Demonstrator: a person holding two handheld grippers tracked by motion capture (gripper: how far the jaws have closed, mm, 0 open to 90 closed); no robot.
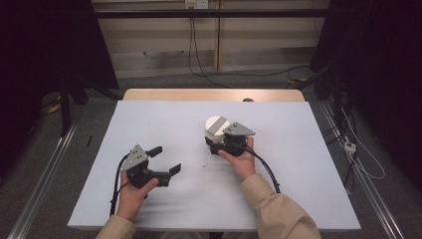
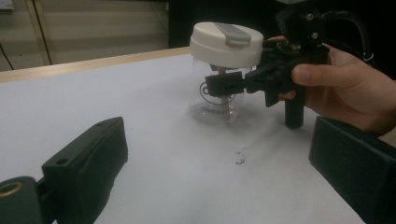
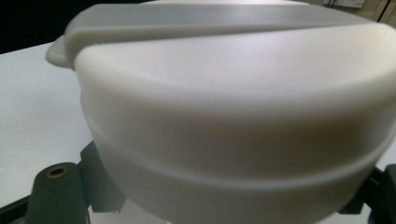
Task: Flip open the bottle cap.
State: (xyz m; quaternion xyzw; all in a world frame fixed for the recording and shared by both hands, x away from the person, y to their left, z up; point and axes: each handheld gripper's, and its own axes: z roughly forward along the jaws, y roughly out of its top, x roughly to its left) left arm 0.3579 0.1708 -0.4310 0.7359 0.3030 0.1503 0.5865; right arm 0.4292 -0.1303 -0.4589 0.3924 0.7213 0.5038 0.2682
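Note:
A clear jar (image 2: 215, 106) with a white lid (image 1: 217, 124) crossed by a grey strip stands upright on the white table (image 1: 298, 189), right of centre. My right gripper (image 1: 215, 143) reaches it from the near side and is shut on the jar just under the lid (image 2: 227, 44), with its black jaws on either side of the neck. In the right gripper view the lid (image 3: 233, 116) sits very close, and a black finger (image 3: 60, 191) shows at the lower left. My left gripper (image 1: 166, 159) rests lower left of the jar, open, with nothing between its jaws (image 2: 219, 177).
A small dark speck (image 2: 240, 158) lies on the table between the two grippers. A wooden strip (image 1: 214, 94) runs along the table's far edge, with cables on the floor beyond it. Dark curtains stand on both sides.

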